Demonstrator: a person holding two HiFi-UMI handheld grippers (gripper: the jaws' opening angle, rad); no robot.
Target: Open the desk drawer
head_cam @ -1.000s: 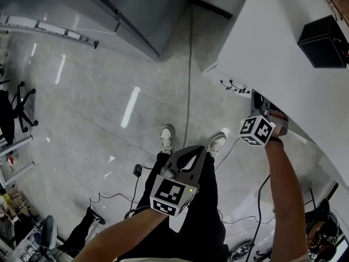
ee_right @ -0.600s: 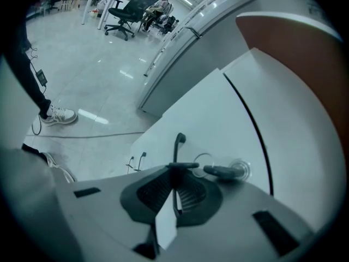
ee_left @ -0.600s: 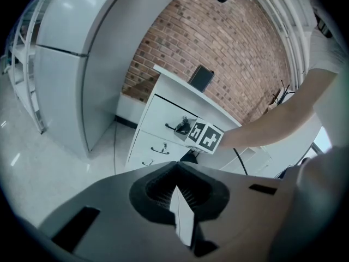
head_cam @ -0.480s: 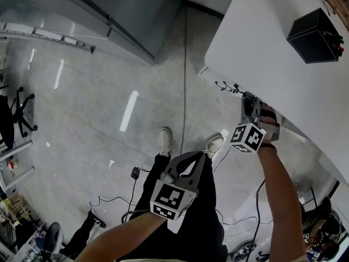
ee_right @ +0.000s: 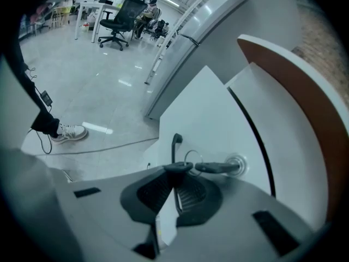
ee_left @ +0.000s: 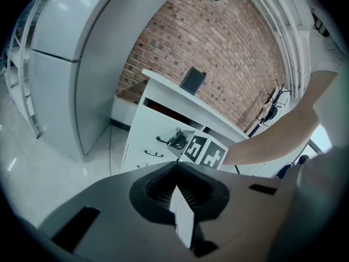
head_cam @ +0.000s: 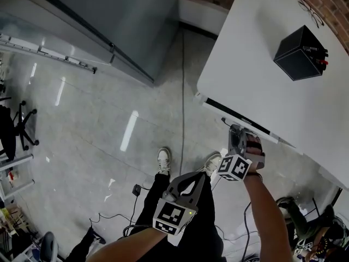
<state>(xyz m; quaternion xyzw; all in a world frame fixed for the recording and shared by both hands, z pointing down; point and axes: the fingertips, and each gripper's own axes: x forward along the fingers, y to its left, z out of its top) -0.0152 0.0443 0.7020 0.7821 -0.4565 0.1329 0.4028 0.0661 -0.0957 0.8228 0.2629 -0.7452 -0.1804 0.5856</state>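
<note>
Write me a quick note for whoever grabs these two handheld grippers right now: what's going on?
Left gripper: shut, empty, held low, away from the desk.
Right gripper: shut on the black drawer handle of the top drawer; a key sits in the lock beside it.
Done: handle gripped; a dark gap under the desktop suggests the drawer is slightly out.
To do: pull straight back until it is open, then release.

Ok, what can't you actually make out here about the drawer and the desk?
- Drawer interior: head view, only a dark slit shows under the desk top.
- Handle lower end: right gripper view, behind the right gripper jaws shut on it.
- Black box contents: head view, too small.
</note>
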